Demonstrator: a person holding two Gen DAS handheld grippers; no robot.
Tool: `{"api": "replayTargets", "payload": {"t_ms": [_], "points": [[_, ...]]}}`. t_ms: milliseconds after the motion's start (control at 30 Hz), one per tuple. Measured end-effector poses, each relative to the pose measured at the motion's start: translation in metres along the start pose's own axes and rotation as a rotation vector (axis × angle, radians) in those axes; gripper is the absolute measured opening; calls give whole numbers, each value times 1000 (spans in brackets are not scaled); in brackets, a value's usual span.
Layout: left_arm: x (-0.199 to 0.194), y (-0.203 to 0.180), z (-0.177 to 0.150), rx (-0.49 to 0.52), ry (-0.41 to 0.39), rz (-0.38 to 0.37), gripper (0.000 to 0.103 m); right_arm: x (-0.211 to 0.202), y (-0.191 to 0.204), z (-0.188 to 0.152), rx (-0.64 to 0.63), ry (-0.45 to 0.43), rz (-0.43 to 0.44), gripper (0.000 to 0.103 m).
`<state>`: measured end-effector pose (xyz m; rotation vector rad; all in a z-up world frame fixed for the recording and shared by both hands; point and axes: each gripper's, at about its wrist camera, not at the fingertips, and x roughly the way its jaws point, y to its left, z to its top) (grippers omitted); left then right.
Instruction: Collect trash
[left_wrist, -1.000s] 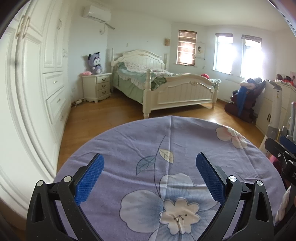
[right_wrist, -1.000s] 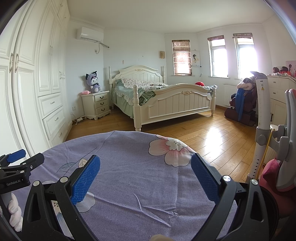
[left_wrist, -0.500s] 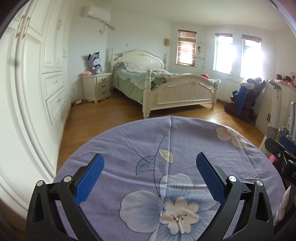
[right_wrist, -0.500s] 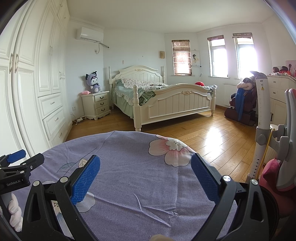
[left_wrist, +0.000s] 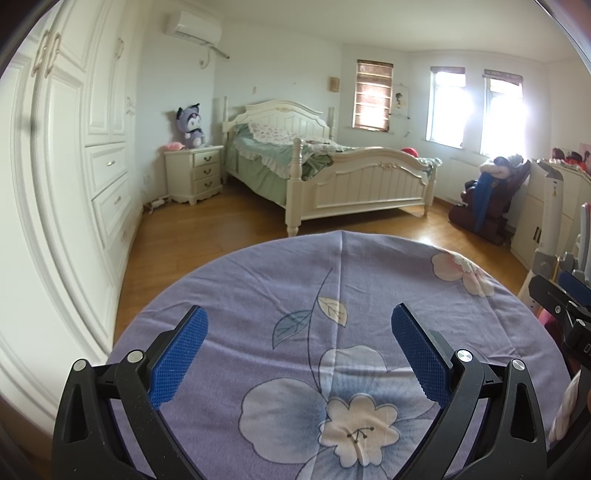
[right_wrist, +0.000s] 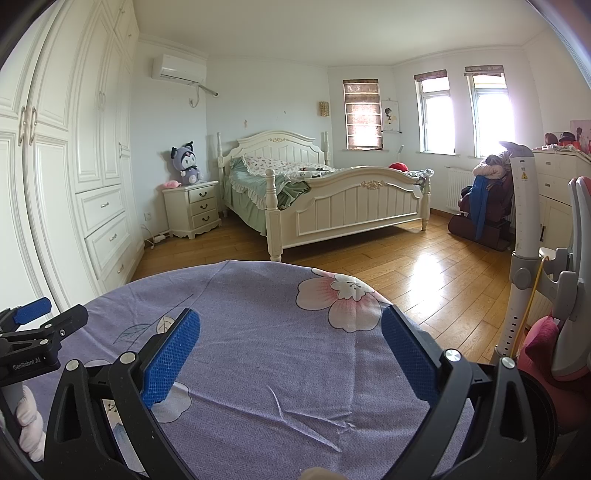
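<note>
No trash shows in either view. A round table under a purple flowered cloth (left_wrist: 332, 280) (right_wrist: 258, 317) fills the foreground. My left gripper (left_wrist: 300, 325) hovers over it, open, with nothing between its blue pads (left_wrist: 177, 354). My right gripper (right_wrist: 291, 325) hangs over the cloth's right half, open and empty as well. The left gripper (right_wrist: 29, 321) also appears at the left edge of the right wrist view, and the right gripper (left_wrist: 561, 299) at the right edge of the left wrist view.
A white wardrobe (left_wrist: 74, 166) lines the left wall. Beyond the table lie wooden floor (right_wrist: 424, 266), a white bed (left_wrist: 332, 173) and a nightstand (left_wrist: 195, 173) with a plush toy. A dark chair piled with clothes (right_wrist: 484, 206) and white stands (right_wrist: 521, 229) are at the right.
</note>
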<state>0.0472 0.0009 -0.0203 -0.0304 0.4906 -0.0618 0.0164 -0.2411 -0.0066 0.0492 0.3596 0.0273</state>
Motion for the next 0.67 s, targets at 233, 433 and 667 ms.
{"api": "replayTargets", "payload": {"t_ms": [233, 433, 667], "points": [[0, 1, 0, -2, 0, 0, 98, 0, 0, 0, 0, 0, 0, 97], [-1, 1, 0, -2, -1, 0, 98, 0, 0, 0, 1, 0, 0, 97], [-1, 1, 0, -5, -1, 0, 98, 0, 0, 0, 1, 0, 0, 97]]}}
